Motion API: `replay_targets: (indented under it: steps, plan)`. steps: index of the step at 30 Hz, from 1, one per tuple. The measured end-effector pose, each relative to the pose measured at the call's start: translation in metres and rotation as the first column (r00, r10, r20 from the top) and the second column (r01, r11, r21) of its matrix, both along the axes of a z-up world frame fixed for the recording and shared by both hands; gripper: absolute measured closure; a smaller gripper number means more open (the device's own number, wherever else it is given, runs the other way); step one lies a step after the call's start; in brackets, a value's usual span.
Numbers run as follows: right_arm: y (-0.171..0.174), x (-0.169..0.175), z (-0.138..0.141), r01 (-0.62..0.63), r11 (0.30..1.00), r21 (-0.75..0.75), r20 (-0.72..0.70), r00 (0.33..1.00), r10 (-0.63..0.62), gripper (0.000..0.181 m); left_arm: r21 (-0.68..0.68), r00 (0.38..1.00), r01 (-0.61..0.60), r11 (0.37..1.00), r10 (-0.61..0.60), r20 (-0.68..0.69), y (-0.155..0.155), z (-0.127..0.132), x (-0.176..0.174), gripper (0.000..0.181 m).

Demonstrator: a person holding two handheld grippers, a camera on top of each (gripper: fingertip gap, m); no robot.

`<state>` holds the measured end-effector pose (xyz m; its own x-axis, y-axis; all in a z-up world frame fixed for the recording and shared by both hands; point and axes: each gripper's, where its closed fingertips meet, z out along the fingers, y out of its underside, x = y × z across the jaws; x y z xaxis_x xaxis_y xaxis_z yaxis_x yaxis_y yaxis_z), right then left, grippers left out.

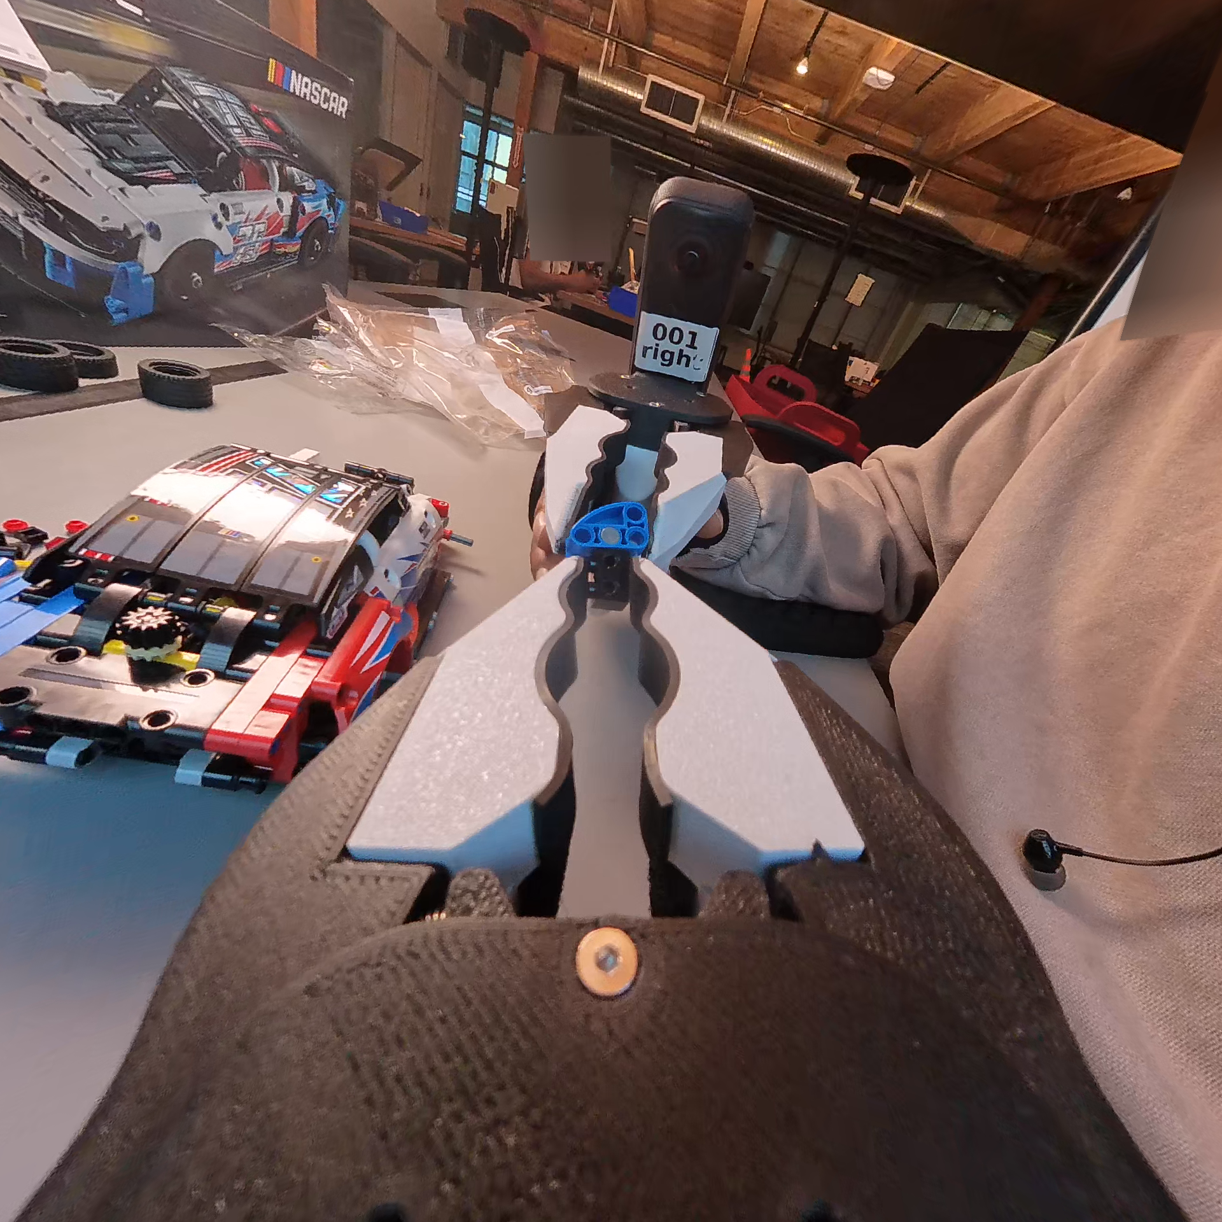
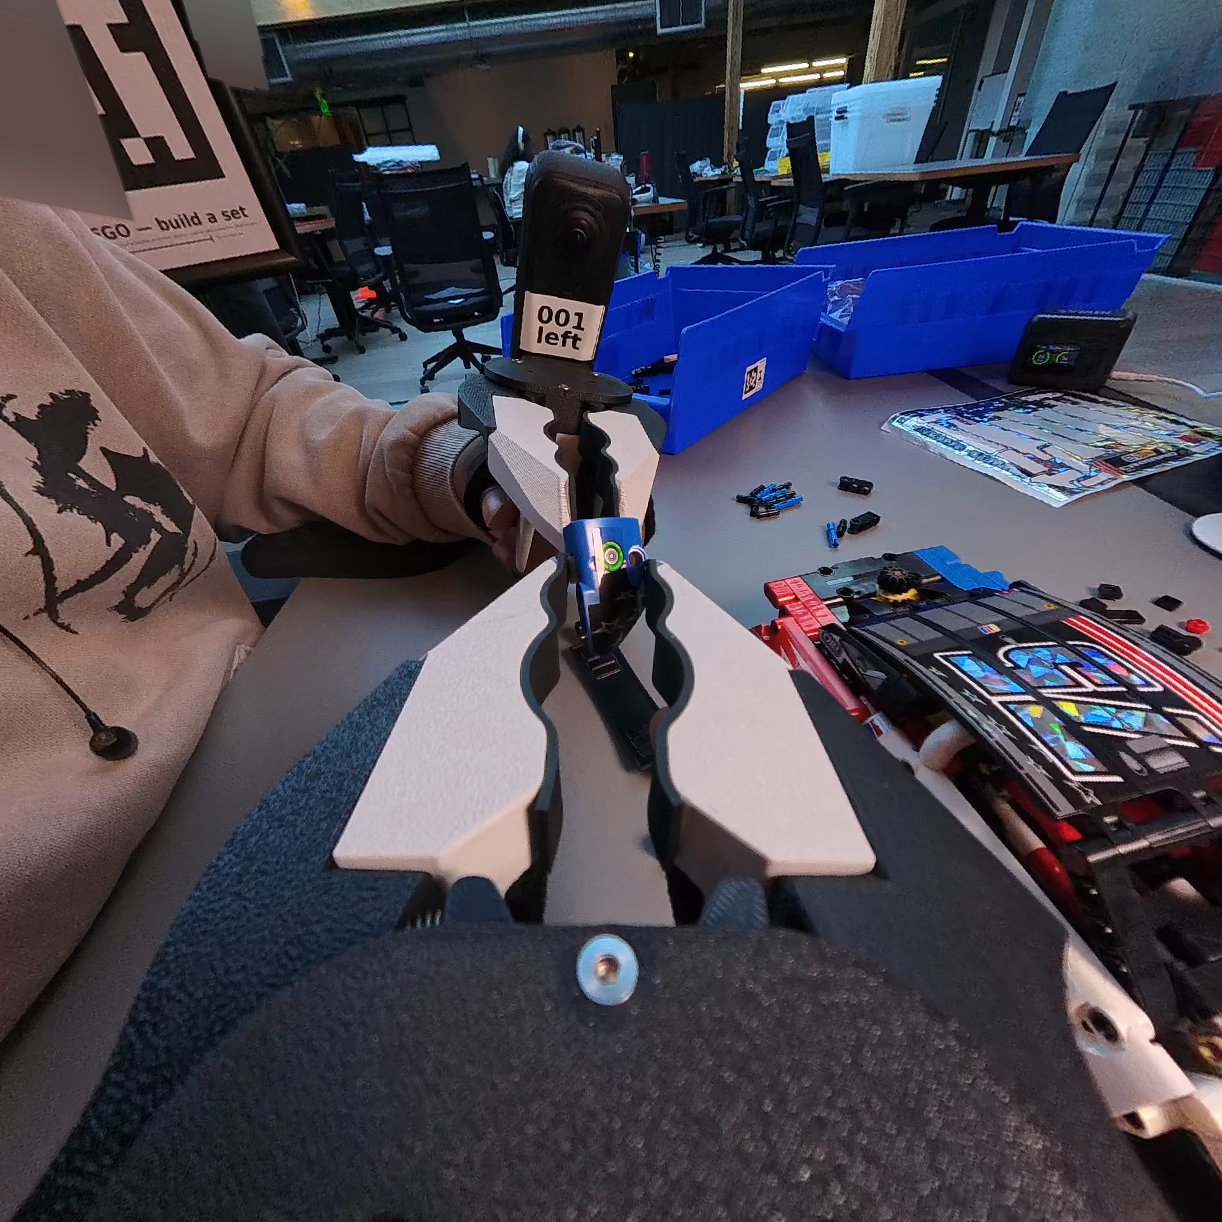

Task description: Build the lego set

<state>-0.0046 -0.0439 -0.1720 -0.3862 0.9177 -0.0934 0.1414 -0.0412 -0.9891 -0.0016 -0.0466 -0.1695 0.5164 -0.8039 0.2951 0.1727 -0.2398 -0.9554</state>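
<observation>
Black textured plastic, the body of each handheld gripper, fills the bottom of both wrist views, with two pale grey fingers reaching forward from it. Held tip to tip above the edge of a grey table (image 1: pixel 119 859), the left gripper (image 1: pixel 605 569) and the right gripper (image 2: pixel 605 572) meet around one small lego piece. From the left wrist view its fingers are drawn close on a black pinned part (image 1: pixel 607 574). The right gripper's fingers pinch a blue curved piece (image 2: pixel 605 552) that carries a dark panel. The two parts touch; whether they are joined cannot be told.

A partly built lego car (image 1: pixel 218 615), black roofed with red, white and blue sides, rests on the table just beside the grippers. Farther off lie loose black tyres (image 1: pixel 175 382), crumpled clear bags (image 1: pixel 423 357), the set's box (image 1: pixel 172 165), small black and blue pins (image 2: pixel 770 496), a sticker sheet (image 2: pixel 1058 443) and blue bins (image 2: pixel 727 344).

A person in a beige sweatshirt (image 1: pixel 1058 595) holds both tools. Behind is a large workshop with a wooden ceiling, metal ducts, desks and black office chairs.
</observation>
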Motion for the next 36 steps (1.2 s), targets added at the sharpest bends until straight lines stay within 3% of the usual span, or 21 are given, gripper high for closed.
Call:
replay_targets:
  steps: [23, 25, 30, 36]
  plan:
    - [0.006, -0.003, -0.014, 0.028, 0.998, 0.053, 0.05, 0.998, -0.031, 0.162, -0.018, 0.992, -0.053, 0.998, 0.051, -0.114, 0.005, -0.014, -0.004, 0.171]
    - [0.009, -0.002, -0.015, 0.04, 0.997, 0.068, 0.057, 0.997, -0.044, 0.162, -0.035, 0.987, -0.07, 0.997, 0.065, -0.145, 0.007, -0.018, -0.009, 0.164]
    - [0.029, 0.005, -0.02, 0.085, 0.991, 0.102, 0.094, 0.991, -0.094, 0.162, -0.194, 0.948, -0.07, 0.979, 0.005, -0.317, 0.004, -0.051, -0.026, 0.137]
    - [0.024, 0.009, -0.043, 0.031, 0.991, 0.129, 0.194, 0.979, -0.056, 0.162, -0.278, 0.852, -0.082, 0.957, -0.078, -0.518, -0.006, -0.094, -0.026, 0.143]
